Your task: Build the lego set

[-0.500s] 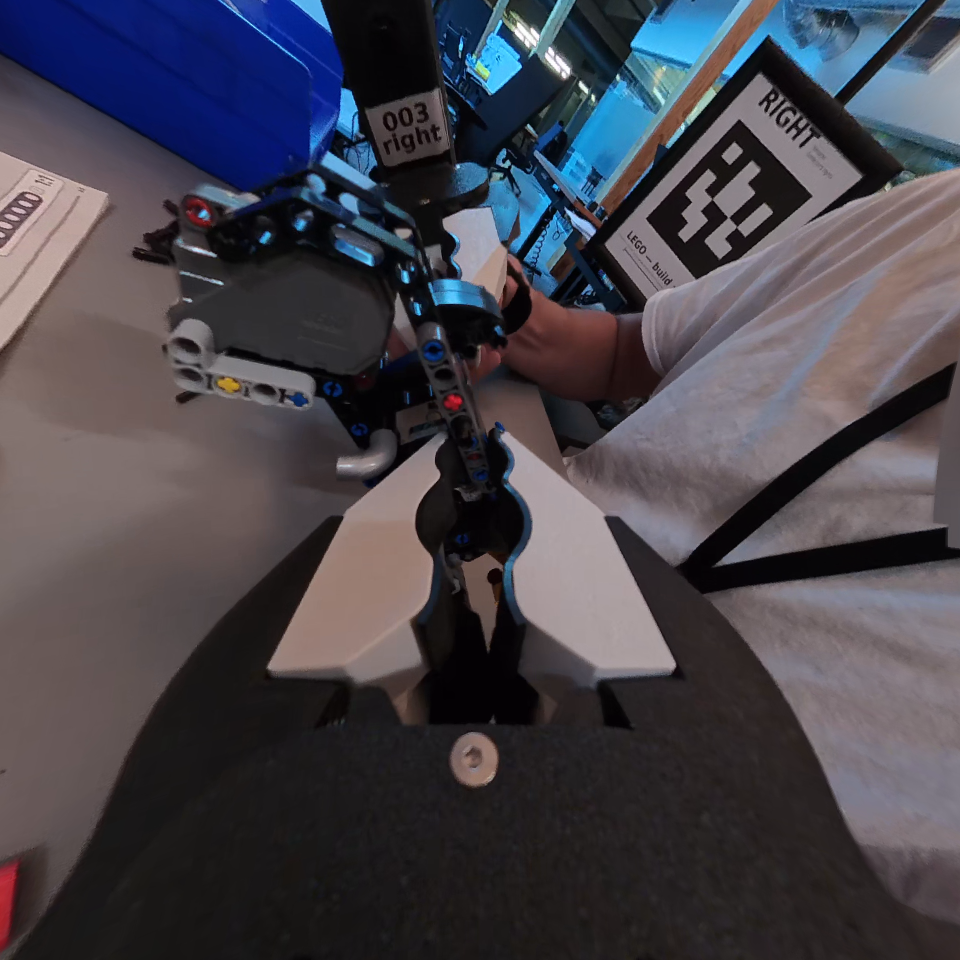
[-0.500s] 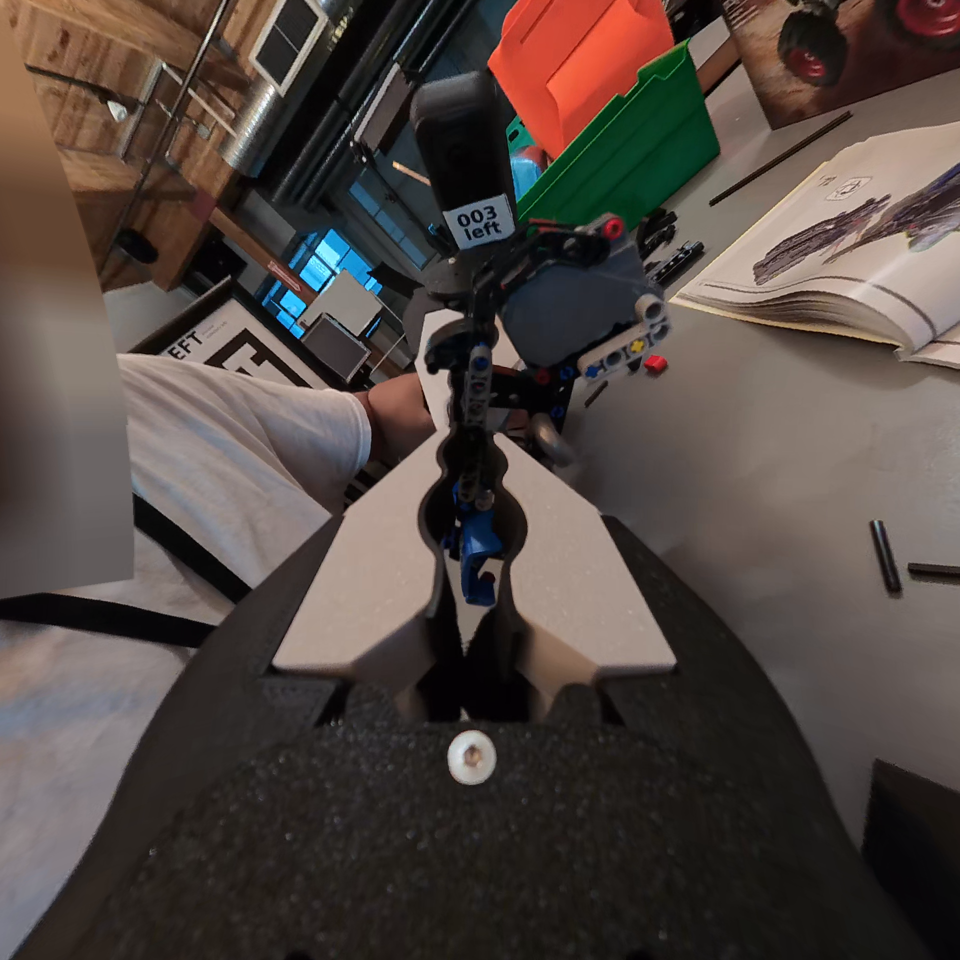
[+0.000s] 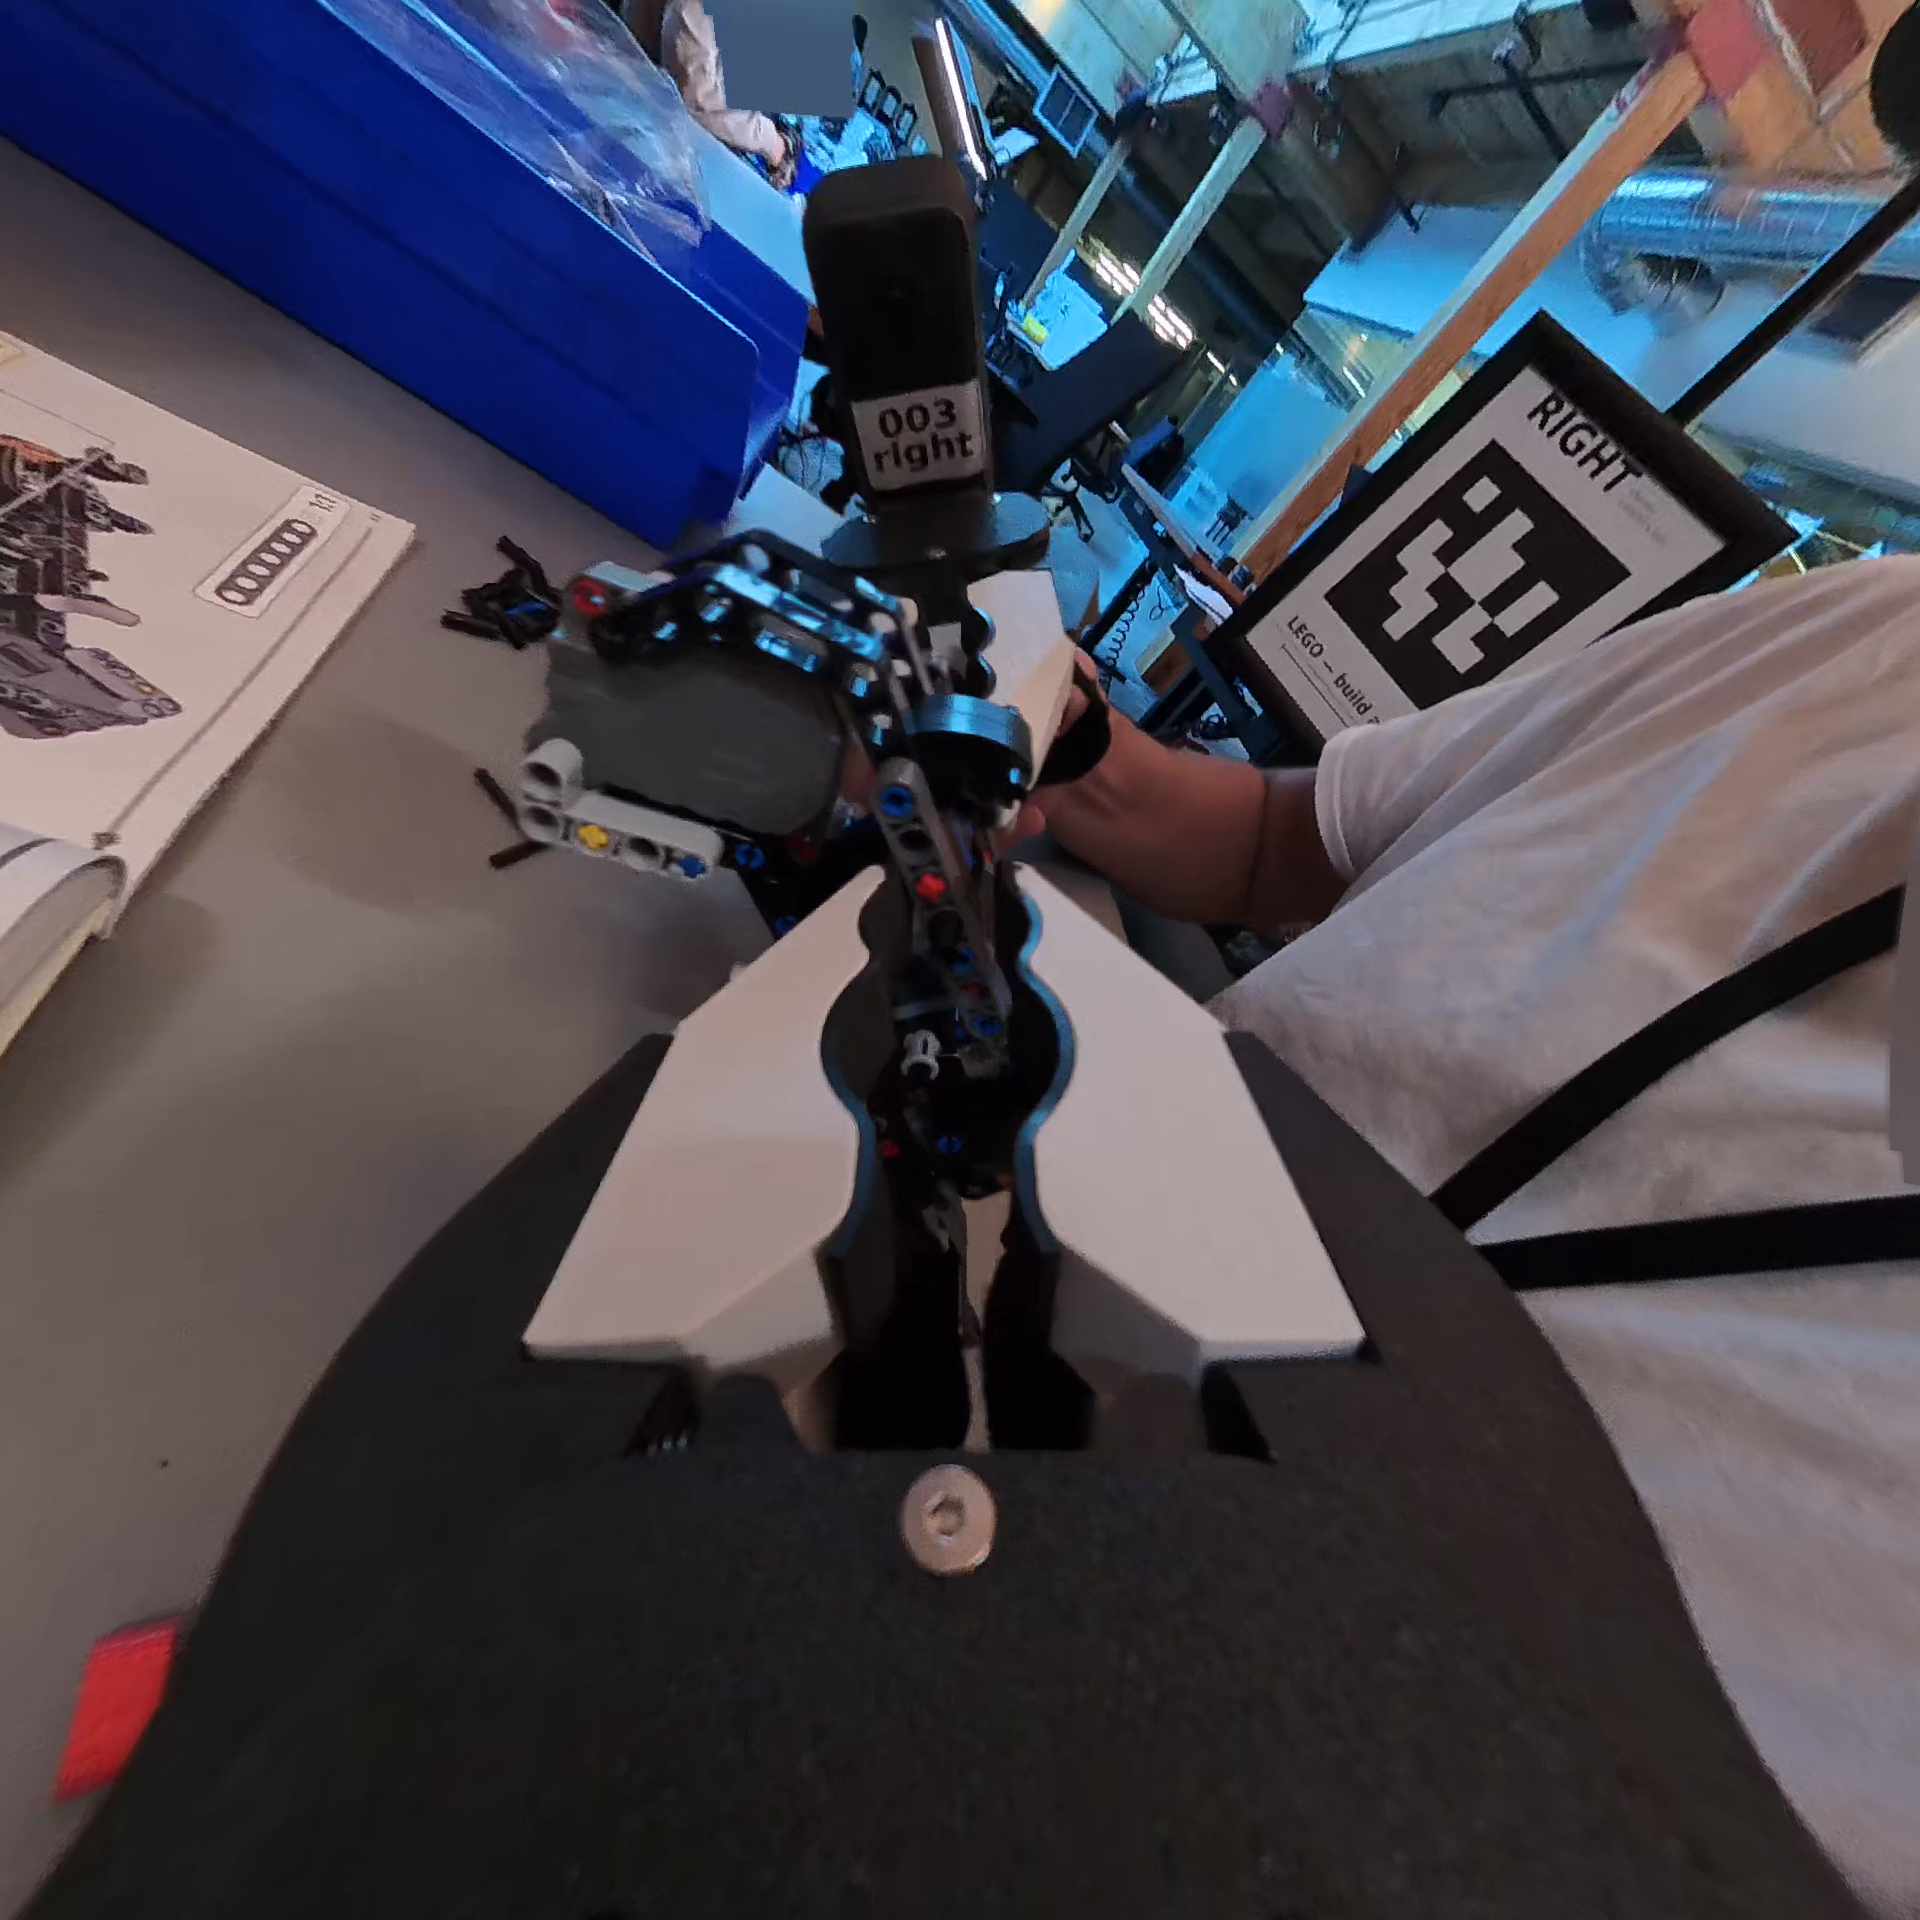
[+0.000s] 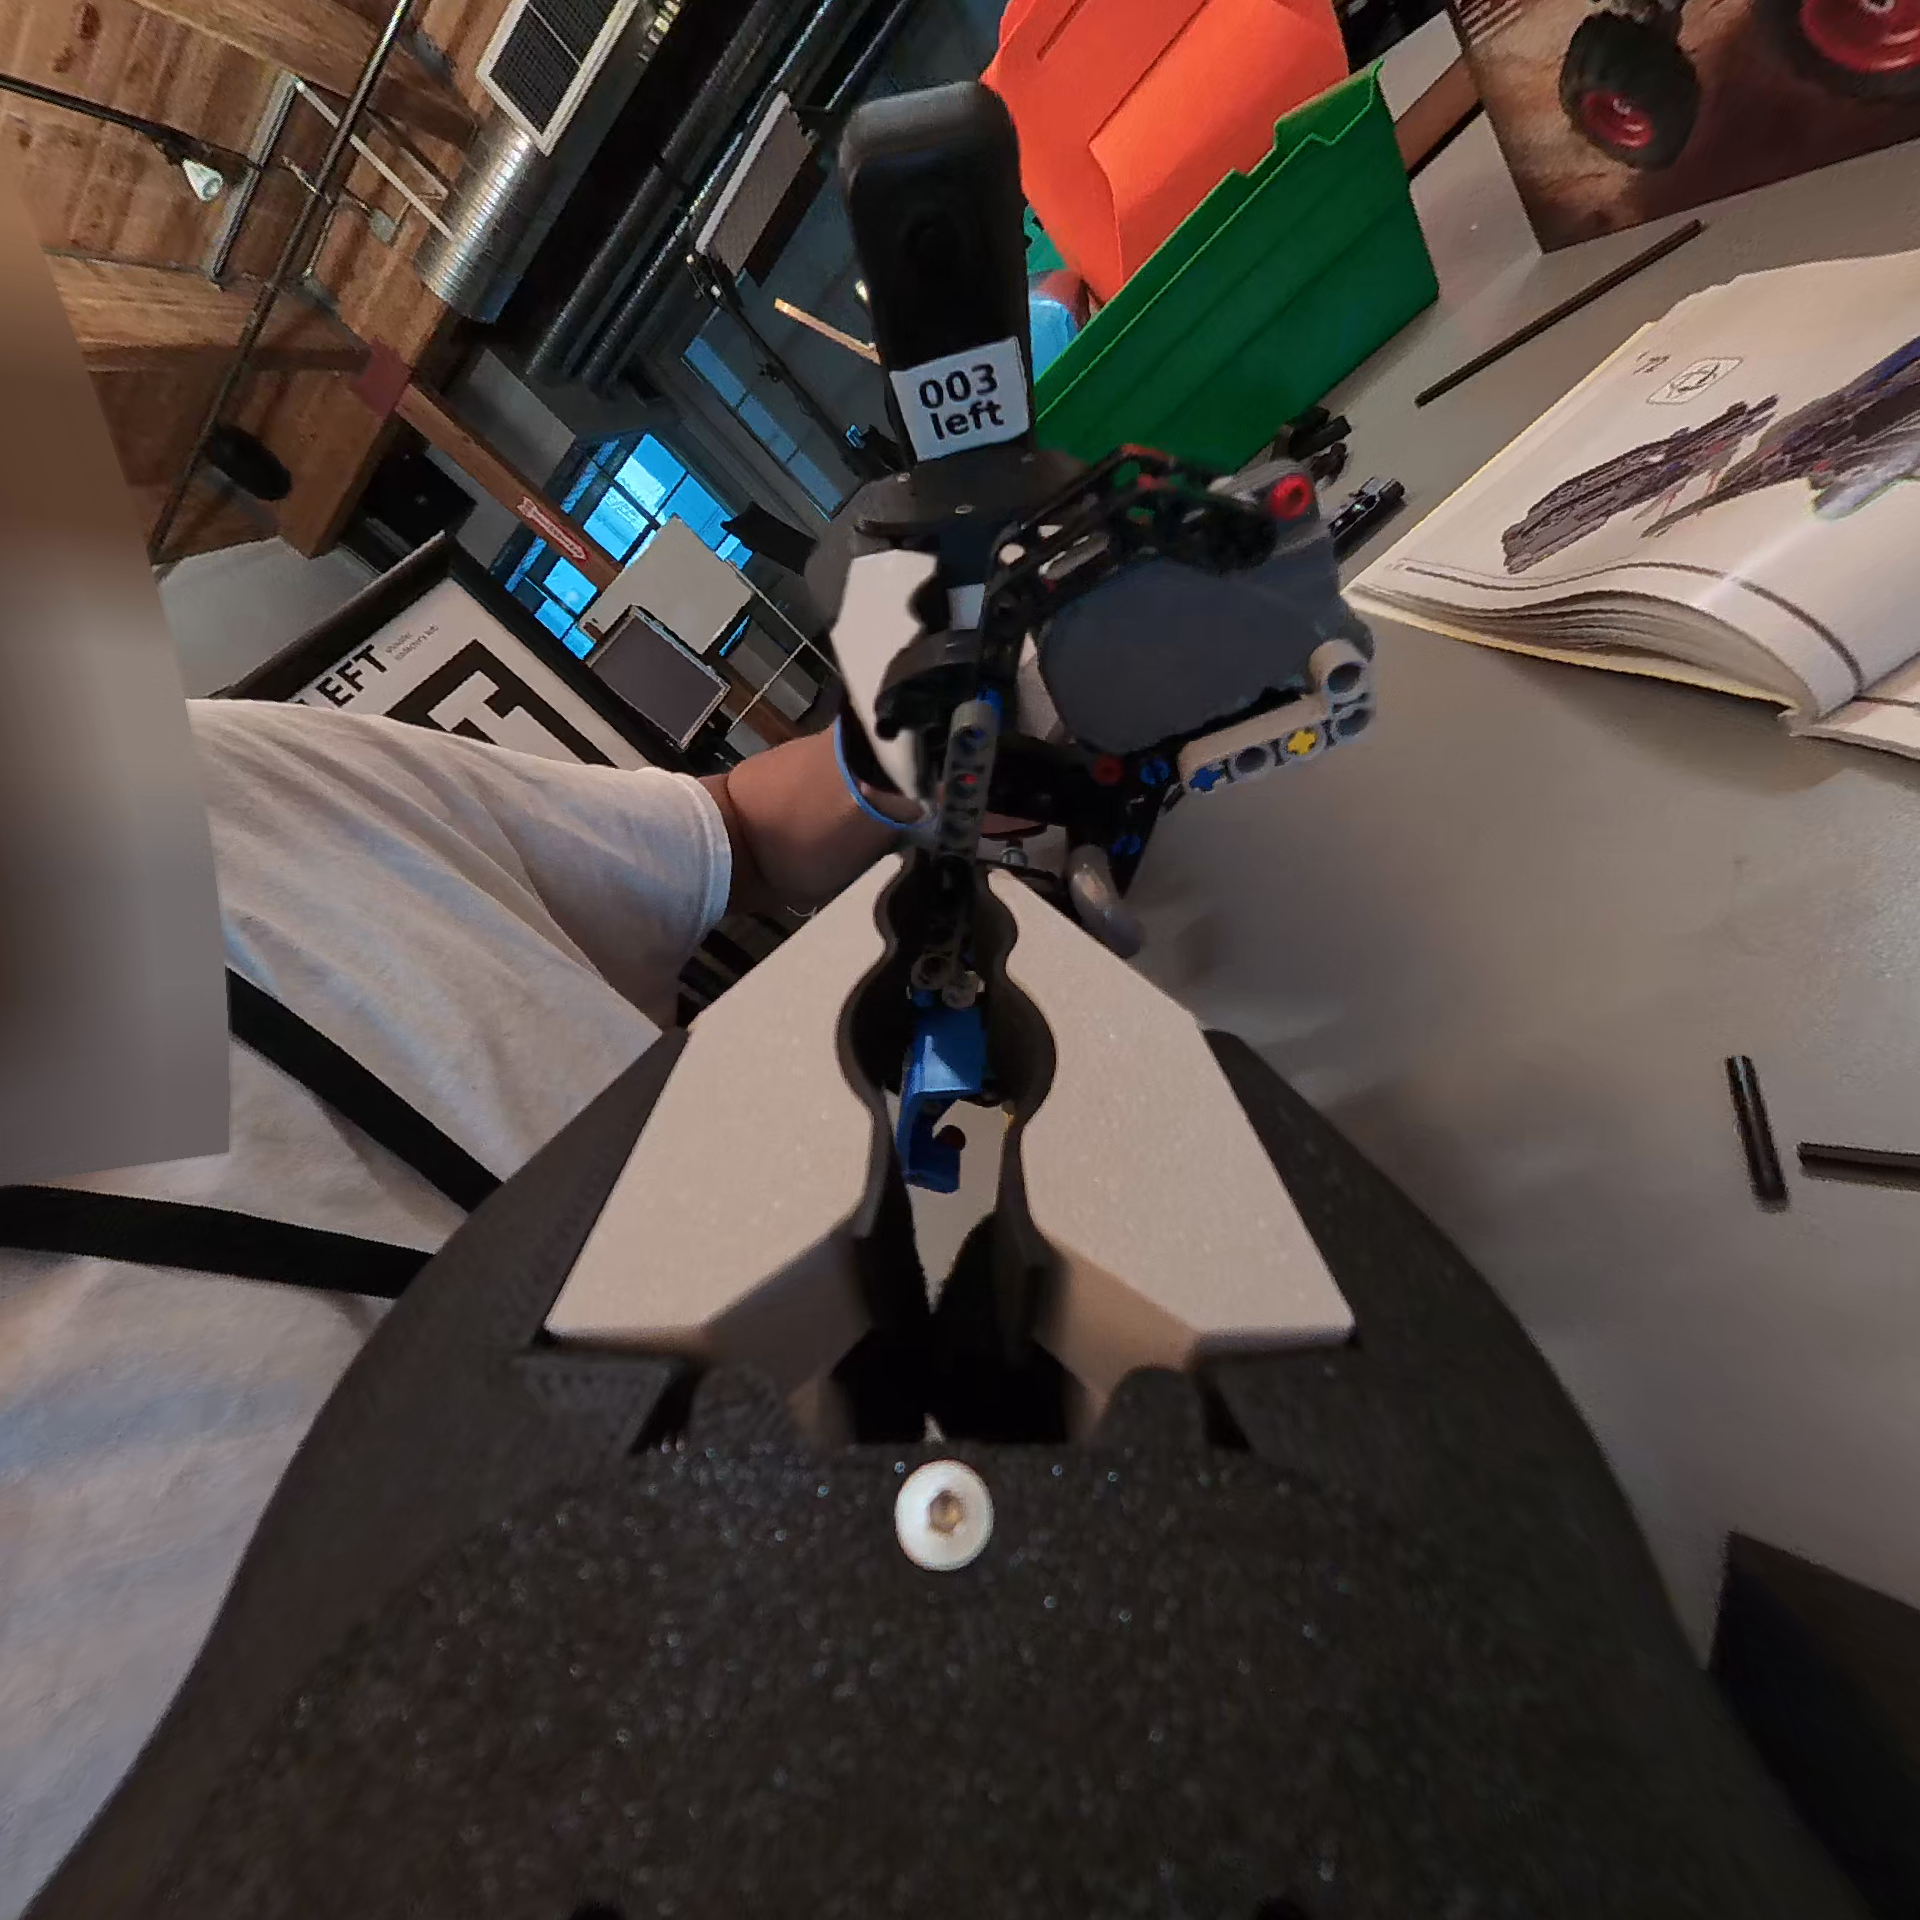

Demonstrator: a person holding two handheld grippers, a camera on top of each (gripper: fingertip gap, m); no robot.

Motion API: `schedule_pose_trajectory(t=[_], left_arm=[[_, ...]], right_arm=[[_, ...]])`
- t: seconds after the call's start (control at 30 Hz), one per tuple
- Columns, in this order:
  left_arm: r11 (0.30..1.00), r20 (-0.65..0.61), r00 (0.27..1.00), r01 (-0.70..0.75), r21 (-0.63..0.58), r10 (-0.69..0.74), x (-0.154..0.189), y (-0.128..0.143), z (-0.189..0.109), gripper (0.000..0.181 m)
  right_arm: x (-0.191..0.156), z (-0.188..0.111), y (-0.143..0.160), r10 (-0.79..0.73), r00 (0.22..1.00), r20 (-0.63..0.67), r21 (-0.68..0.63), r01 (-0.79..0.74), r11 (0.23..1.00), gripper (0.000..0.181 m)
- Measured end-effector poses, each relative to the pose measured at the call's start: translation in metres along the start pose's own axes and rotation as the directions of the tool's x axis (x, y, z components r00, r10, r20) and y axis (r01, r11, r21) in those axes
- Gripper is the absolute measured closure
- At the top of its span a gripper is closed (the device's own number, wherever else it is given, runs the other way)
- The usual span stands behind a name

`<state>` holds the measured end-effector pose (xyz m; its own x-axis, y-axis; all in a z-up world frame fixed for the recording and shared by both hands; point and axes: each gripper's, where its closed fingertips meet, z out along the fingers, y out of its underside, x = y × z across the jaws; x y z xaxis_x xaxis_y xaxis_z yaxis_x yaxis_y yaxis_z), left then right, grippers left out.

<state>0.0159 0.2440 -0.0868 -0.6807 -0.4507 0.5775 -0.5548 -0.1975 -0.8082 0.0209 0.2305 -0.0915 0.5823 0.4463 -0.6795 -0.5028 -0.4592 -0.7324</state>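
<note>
The lego assembly [image 3: 727,727] hangs in the air at the centre of both views, above the grey worktop [image 3: 312,1039], carried between the 2 grippers. The left gripper [image 3: 940,997] has its jaws clamped on the studded grey beam at the near end; the right gripper [image 4: 951,997] has its jaws clamped on the opposite end, where a blue piece [image 4: 940,1101] sits between the white fingers [image 4: 748,1143].

The step in hand looks like pressing or aligning that blue piece into the frame. Doing it well probably means keeping both grips square and pushing along the beam's axis, since a twist could pop the pins loose; the heavy grey motor block [image 4: 1174,644] hanging off to one side will tend to turn the assembly.

Outward: an open instruction booklet [image 4: 1714,540] at right of the right wrist view, loose black pins [image 4: 1756,1143] at its right edge, a green bin [image 4: 1247,291] and an orange box [image 4: 1143,125] at top. A blue bin [image 3: 364,260] fills the upper left of the left wrist view. Nothing obviously blocks the work, though the person's white sleeve [image 3: 1558,883] is close.
</note>
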Motion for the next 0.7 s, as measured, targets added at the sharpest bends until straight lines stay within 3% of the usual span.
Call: schedule_pose_trajectory(t=[0.2,0.4,0.7], left_arm=[[0.991,-0.044,0.996,0.086,0.103,-0.081,-0.003,-0.008,-0.004,0.175],[0.99,-0.037,0.996,0.085,0.113,-0.082,-0.006,-0.008,-0.004,0.175],[0.993,-0.041,0.998,0.056,0.101,-0.052,-0.003,-0.004,-0.002,0.175]], right_arm=[[0.003,0.002,-0.004,0.053,0.999,-0.003,0.015,-0.053,0.998,0.175],[0.003,-0.005,-0.016,-0.001,0.999,-0.033,0.09,0.004,0.996,0.167],[0.006,-0.004,-0.011,0.015,0.999,-0.036,0.074,-0.012,0.997,0.175]])
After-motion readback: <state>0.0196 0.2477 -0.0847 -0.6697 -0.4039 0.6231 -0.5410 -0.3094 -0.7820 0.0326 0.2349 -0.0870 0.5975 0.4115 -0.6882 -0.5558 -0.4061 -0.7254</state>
